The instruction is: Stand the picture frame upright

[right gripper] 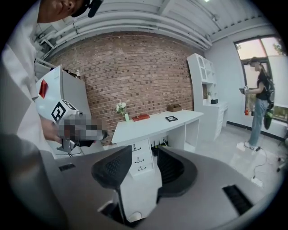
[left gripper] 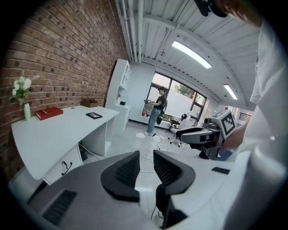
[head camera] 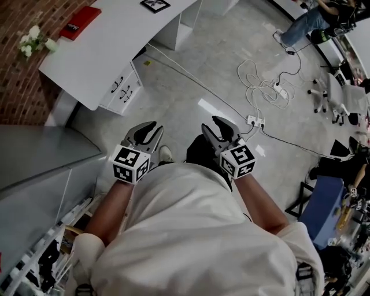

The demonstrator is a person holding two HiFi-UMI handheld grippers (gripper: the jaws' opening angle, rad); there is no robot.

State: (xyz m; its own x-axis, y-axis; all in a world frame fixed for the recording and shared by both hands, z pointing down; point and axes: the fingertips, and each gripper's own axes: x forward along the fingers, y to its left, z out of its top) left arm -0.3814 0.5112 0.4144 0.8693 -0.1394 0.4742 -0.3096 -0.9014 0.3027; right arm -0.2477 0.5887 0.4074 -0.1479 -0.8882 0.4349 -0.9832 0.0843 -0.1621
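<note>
The black picture frame [head camera: 155, 5] lies flat on the white desk [head camera: 110, 40], far ahead at the top of the head view. It also shows small in the left gripper view [left gripper: 94, 115] and the right gripper view [right gripper: 171, 118]. Both grippers are held out in front of my body, over the floor and well short of the desk. My left gripper [head camera: 148, 128] [left gripper: 146, 155] is open with a narrow gap and nothing between its jaws. My right gripper [head camera: 222, 124] [right gripper: 145, 152] is open and empty too.
A red book [head camera: 80, 22] and a vase of white flowers [head camera: 32, 40] share the desk by the brick wall. A drawer unit [head camera: 122, 89] sits under it. White cables and a power strip [head camera: 260, 87] lie on the floor. Another person [head camera: 306, 23] stands far right. Grey cabinet [head camera: 34, 156] at left.
</note>
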